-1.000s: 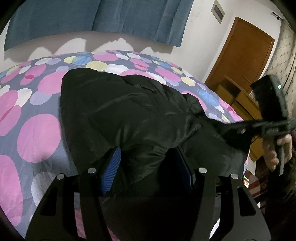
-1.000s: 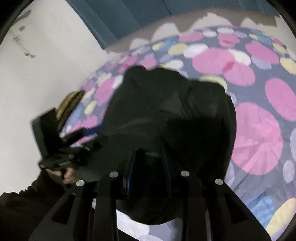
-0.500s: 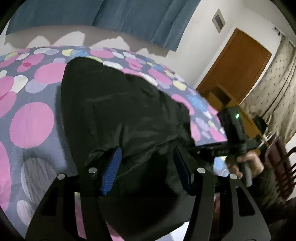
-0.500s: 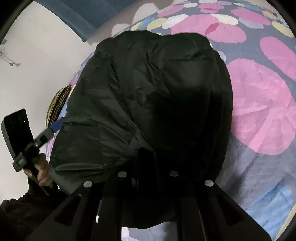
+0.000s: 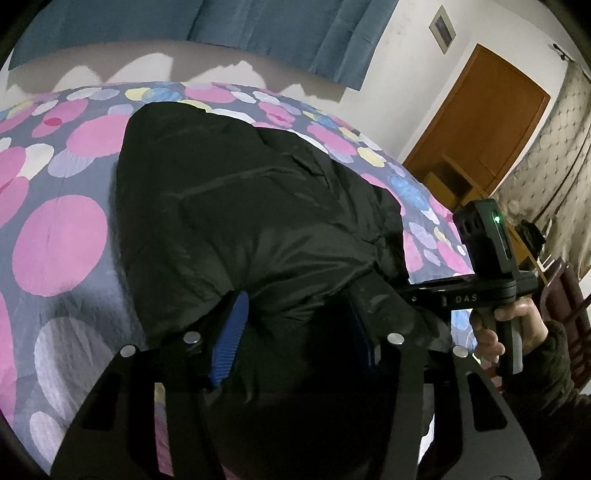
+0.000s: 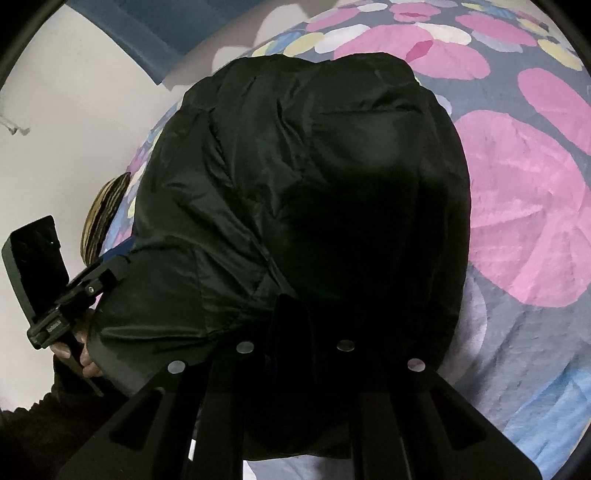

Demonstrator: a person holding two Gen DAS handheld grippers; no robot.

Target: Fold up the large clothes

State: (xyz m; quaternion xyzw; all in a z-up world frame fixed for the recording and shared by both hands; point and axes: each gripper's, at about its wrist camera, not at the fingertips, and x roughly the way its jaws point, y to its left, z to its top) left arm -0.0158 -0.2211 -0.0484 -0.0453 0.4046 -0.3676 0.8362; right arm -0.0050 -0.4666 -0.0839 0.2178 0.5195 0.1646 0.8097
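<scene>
A black padded jacket (image 5: 240,206) lies folded in a mound on the dotted bedspread (image 5: 59,243). My left gripper (image 5: 295,332) has the jacket's near edge bunched between its blue pads (image 5: 229,339); the jaws are closing on the thick fabric. In the right wrist view the jacket (image 6: 314,166) fills the middle. There my right gripper (image 6: 295,314) has its dark fingers close together, shut on the near hem. The left gripper (image 6: 110,273) shows at the jacket's left corner. A hand (image 5: 495,332) holds the right gripper's handle at the jacket's right corner.
The bedspread (image 6: 517,206) has pink, white and blue dots and stretches away on both sides. A blue curtain (image 5: 258,29) hangs behind the bed. A wooden door (image 5: 480,122) and wooden furniture (image 5: 447,181) stand to the right. A striped brown thing (image 6: 103,218) sits at the bed's left edge.
The right gripper has sunk toward the bed with the jacket's hem, and its fingers have come together on it. The jacket has settled lower. The left gripper has hardly moved.
</scene>
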